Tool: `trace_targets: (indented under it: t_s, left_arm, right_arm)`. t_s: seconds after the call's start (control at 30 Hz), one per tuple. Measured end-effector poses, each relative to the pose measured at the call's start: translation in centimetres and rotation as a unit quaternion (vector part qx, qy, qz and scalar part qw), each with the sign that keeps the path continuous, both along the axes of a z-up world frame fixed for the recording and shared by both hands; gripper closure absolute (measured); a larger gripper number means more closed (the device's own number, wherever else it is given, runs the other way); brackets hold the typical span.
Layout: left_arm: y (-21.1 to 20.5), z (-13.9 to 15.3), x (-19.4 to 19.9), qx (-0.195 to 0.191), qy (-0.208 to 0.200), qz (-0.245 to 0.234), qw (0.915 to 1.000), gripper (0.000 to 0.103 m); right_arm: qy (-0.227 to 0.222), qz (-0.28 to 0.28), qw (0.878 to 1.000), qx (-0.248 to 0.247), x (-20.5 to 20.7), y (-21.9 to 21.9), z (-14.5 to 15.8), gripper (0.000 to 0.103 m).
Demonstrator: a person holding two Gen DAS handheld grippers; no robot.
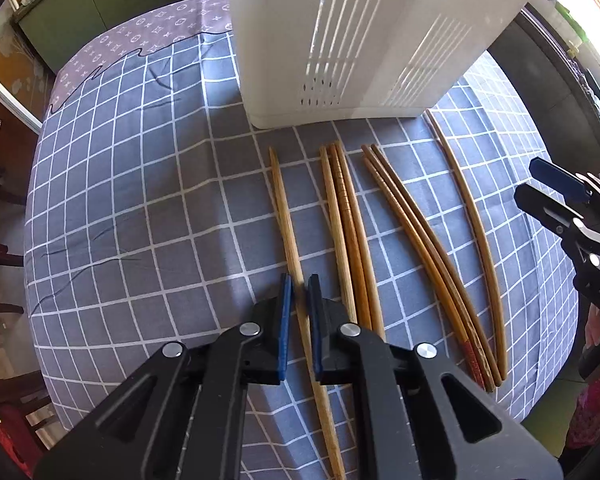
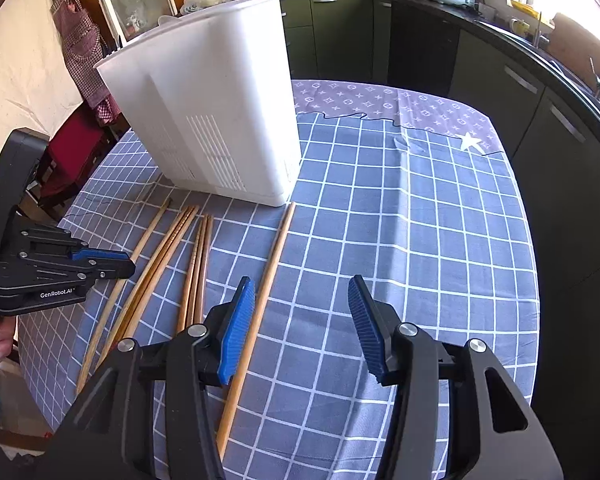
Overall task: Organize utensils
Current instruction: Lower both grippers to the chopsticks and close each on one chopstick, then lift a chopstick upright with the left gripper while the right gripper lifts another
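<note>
Wooden chopstick (image 1: 288,232) pinched in left claw (image 1: 299,292); right claw (image 2: 302,300) spread over bare checked cloth (image 2: 420,260).

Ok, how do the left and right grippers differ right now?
The left gripper is shut on the leftmost chopstick; the right gripper stands wide open. The left gripper has its chopstick centred between its pads; the rightmost chopstick lies beside one pad of the right gripper, unclamped. Both are black with blue pads, angled down at the table.
</note>
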State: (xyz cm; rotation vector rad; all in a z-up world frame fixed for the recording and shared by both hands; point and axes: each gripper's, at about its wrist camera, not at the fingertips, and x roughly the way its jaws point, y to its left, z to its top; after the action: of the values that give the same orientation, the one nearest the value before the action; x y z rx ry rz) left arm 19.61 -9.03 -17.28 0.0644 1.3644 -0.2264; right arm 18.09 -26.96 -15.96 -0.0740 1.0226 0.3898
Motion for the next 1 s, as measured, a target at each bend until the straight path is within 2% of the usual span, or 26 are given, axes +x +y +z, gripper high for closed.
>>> trace_targets:
  t_s: [0.17,0.37,0.57,0.67,0.87,1.0]
  left_arm:
    - [1.7,0.3,-0.7,-0.006,-0.006,-0.002,1.0000,0.096]
    - [3.3,2.2,-2.6,-0.014,-0.038,-0.011,0.9991,0.096]
    - [4.6,5.3,-4.2,-0.018,-0.068,-0.014,0.9975,0.096]
    - [4.9,6.8,-5.3,-0.017,-0.088,-0.018,0.9958,0.096]
    - [5.3,9.7,-7.2,-0.039,-0.123,-0.015,0.9915,0.096]
    - [5.2,10.9,-8.2,-0.041,-0.154,-0.015,0.9872,0.096]
  right_arm:
    - [0.038,0.008,0.999,0.000,1.3,0.8,-0.7,0.059]
    - [0.079,0.013,0.997,-0.003,2.7,1.7,-1.9,0.064]
    - [0.092,0.021,0.995,-0.023,3.4,3.3,-2.7,0.073]
    - [0.095,0.018,0.995,-0.034,3.7,3.9,-3.0,0.073]
    - [0.087,0.014,0.994,-0.060,3.6,5.2,-3.3,0.075]
    - [0.077,0.013,0.994,-0.075,3.1,6.5,-3.7,0.089]
